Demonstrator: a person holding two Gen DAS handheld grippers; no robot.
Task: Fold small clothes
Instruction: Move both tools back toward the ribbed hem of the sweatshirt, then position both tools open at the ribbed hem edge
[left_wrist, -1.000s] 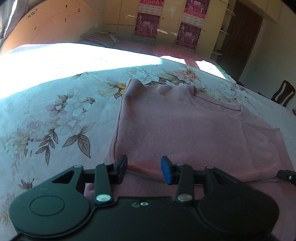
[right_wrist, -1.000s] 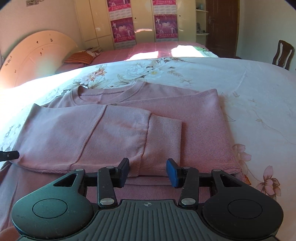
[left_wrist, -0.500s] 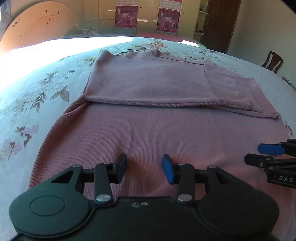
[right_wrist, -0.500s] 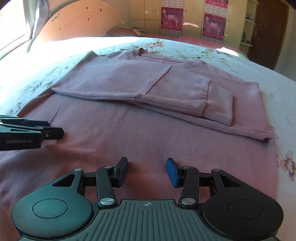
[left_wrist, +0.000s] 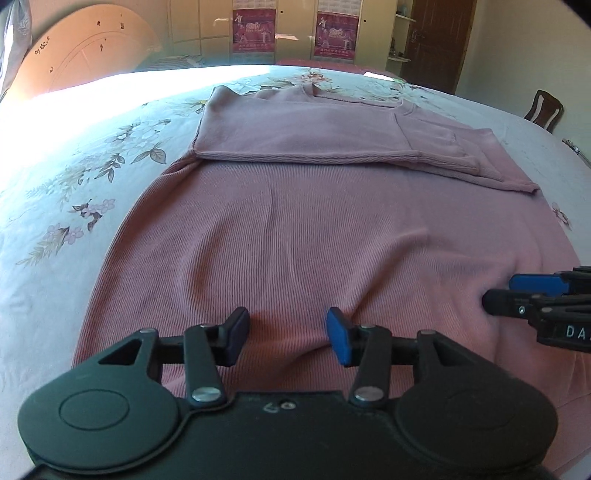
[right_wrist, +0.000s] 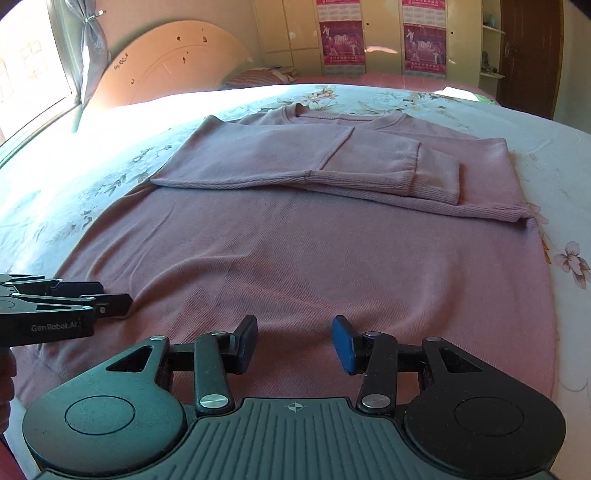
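Plenty of open room over the lower half of the pink sweater (right_wrist: 295, 266), flat and bare up to the folded sleeves (right_wrist: 332, 166) lying across its chest. Only obstacle down low: the left gripper (right_wrist: 110, 297) poking in near the hem, beside the right gripper (right_wrist: 294, 341). Bare floral bedsheet (left_wrist: 92, 177) either side.

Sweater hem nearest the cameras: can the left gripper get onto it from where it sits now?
Probably yes. The left gripper hangs with its jaws open right over the near part of the pink sweater, nothing lying between. The right gripper sits off to the side, also open, clear of that path.
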